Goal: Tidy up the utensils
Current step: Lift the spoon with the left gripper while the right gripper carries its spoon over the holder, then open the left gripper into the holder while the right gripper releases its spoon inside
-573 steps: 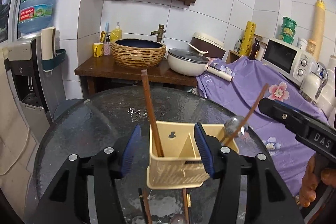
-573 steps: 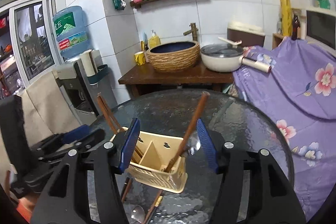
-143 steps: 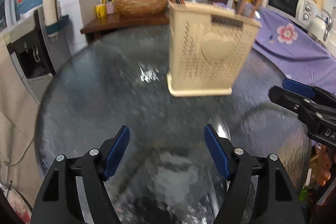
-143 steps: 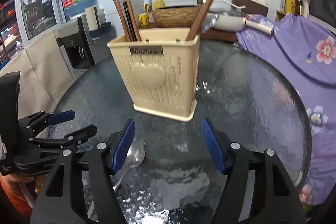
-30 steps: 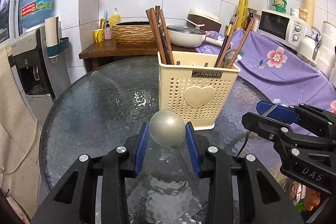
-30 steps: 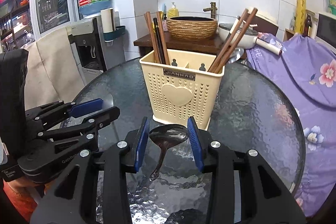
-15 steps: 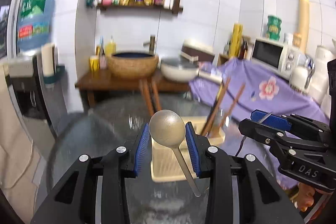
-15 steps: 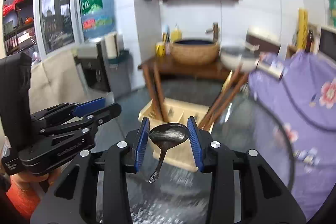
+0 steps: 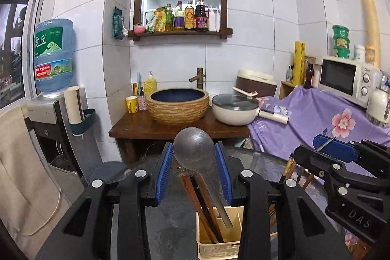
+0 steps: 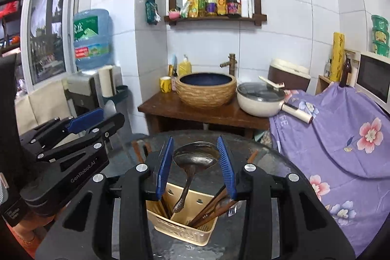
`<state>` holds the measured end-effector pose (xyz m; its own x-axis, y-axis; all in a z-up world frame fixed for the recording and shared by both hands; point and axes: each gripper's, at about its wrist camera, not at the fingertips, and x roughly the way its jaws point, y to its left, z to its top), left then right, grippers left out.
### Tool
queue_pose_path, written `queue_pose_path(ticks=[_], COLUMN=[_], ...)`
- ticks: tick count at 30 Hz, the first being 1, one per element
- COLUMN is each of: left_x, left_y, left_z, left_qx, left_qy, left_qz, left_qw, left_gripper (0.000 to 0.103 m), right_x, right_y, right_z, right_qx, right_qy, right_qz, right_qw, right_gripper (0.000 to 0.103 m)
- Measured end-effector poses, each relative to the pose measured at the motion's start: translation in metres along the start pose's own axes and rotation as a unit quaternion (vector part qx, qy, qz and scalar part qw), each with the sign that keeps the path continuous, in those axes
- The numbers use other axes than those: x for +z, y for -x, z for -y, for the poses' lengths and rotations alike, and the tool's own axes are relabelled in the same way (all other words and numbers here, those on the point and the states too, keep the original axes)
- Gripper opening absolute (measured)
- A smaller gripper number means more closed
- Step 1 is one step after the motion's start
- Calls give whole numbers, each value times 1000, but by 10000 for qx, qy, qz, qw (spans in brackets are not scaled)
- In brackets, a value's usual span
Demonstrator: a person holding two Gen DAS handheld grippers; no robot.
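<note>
While each claw, left (image 9: 194, 174) and right (image 10: 195, 162), stays clamped on a spoon bowl above the caddy (image 10: 181, 223), expect slick, rigid, light metal; you'd grip handles for steadier lowering.

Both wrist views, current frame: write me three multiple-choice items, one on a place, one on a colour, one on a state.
1. Where do the handles of the two held spoons point?
A. Down toward the cream utensil basket
B. At the woven basin
C. At the microwave

2. What colour are the gripper pads?
A. Red
B. Blue
C. Green

3. What state is the left gripper in?
A. Open and empty
B. Shut on chopsticks
C. Shut on a spoon bowl

Answers:
1 A: the left spoon and right spoon hang handle-down over the utensil basket.
2 B: the pads are blue.
3 C: the left gripper clamps the spoon bowl, as the right gripper does.
</note>
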<state>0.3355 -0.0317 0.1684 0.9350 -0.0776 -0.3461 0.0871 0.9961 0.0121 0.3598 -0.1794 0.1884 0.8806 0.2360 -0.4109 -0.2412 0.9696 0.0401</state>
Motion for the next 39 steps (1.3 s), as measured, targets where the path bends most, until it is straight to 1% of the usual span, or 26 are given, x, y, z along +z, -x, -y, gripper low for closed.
queue_pose_path(ticks=[5,9,11,16,23,25,27,28,29,30,32,36,38,39], left_x=[-31,-51,-57,-73,-86,-89,-90,-91,-91,-92,-92,-92,-91,-90], left_y=[-18,-27,-29,-34,-38,-39,-39,-39,-39,-39,-37,-30,-18,-14], left_z=[-1,-5,-7,-14,-10,-11,-11,-12,-13,-13,-14,-14,-17,-19], left_qx=[-27,-95,-118,-126,-129,-184,-120,-109,-126,-143,-197,-235,-244,-234], left_qy=[61,160,184,220,76,93,105,115,132,142,182,211,232,238], left_qz=[-285,-466,-497,-644,-758,-779,-788,-794,-812,-820,-831,-828,-741,-688], left_qw=[9996,9987,9985,9976,9970,9967,9968,9967,9965,9964,9962,9961,9967,9971], left_gripper=[35,35,35,35,35,34,34,34,34,34,34,35,41,46], right_x=[-31,-55,-65,-82,-100,-103,-104,-104,-105,-106,-108,-108,-108,-108], right_y=[-19,-26,-30,-38,-48,-48,-48,-48,-48,-47,-42,-31,-19,-12], right_z=[-2,-6,-7,-7,-12,-11,-9,-7,-6,-5,-4,-7,-8,-8], right_qx=[-97,-195,-178,-128,-75,-84,-85,-82,-82,-66,-61,-48,-55,-90], right_qy=[48,142,165,129,144,114,62,48,58,56,61,102,131,161], right_qz=[-140,-74,-131,-268,-460,-458,-458,-444,-436,-403,-288,-156,-1,85], right_qw=[9998,9997,9996,9995,9988,9989,9989,9990,9990,9991,9995,9998,9999,9998], right_gripper=[38,38,38,38,38,38,38,39,43,52,56,57,58,62])
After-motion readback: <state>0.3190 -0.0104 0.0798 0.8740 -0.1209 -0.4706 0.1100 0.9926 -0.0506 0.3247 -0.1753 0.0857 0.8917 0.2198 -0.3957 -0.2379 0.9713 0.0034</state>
